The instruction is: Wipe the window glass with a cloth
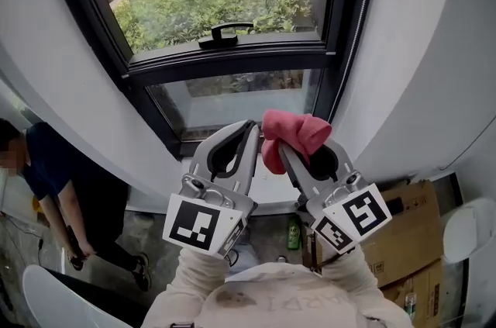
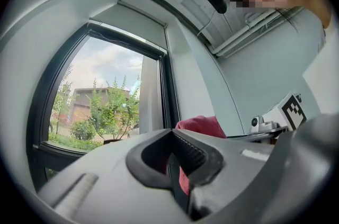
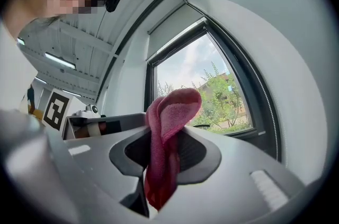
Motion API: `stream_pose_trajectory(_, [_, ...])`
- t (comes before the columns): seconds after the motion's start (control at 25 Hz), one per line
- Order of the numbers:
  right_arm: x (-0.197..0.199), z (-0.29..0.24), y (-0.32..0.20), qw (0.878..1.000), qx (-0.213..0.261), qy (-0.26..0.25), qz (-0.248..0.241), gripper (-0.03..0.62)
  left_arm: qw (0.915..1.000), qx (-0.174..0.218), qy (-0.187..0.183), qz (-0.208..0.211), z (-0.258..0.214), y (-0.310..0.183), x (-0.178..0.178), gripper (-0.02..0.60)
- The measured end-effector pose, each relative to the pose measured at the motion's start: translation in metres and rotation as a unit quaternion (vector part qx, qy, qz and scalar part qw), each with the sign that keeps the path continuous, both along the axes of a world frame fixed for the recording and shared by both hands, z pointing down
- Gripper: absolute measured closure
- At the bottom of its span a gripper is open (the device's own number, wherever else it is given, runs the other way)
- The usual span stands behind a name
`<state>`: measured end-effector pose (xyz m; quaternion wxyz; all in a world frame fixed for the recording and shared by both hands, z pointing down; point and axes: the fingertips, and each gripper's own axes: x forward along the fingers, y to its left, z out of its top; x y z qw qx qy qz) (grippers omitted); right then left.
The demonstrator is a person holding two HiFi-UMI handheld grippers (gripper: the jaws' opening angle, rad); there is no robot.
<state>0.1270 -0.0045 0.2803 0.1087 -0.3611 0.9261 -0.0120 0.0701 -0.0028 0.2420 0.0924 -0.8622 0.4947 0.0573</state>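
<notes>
- The pink cloth (image 1: 293,134) is pinched between the jaws of the right gripper (image 1: 297,157). Its folded top bulges up above the jaw tips.
- In the right gripper view the cloth (image 3: 168,130) stands upright in the closed jaws, and a darker tail hangs down between them.
- The left gripper (image 1: 249,134) sits just left of the cloth with its jaws pressed together on nothing. In its own view the cloth (image 2: 204,125) shows just beyond its tips, to the right.
- Both grippers are held side by side, near the person's chest and apart from the window glass (image 1: 240,98).
- The glass lies farther off in a dark frame (image 1: 232,59), with a black handle (image 1: 225,32) on the upper sash. Green shrubs (image 1: 209,5) show through the upper pane.
- Down at the left stands a person in a dark top (image 1: 50,167).
- At the right is a cardboard box (image 1: 407,229), and a green bottle (image 1: 293,232) stands on the floor between the grippers' marker cubes.
</notes>
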Motion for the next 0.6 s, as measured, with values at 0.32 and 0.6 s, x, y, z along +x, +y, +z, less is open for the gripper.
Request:
stream_pose_trajectory(0.32, [-0.068,-0.005,-0.074,1.000,0.003,0.010,0.007,0.467,0.9999,0.005,0.004,0.008,-0.004,-0.074,-0.065,0.581])
stream_pose_trajectory(0.6, [-0.126,-0.022,-0.132,1.000,0.016,0.009,0.025,0.467,0.9991,0.028,-0.013,0.029,-0.021,-0.133,-0.120,0.581])
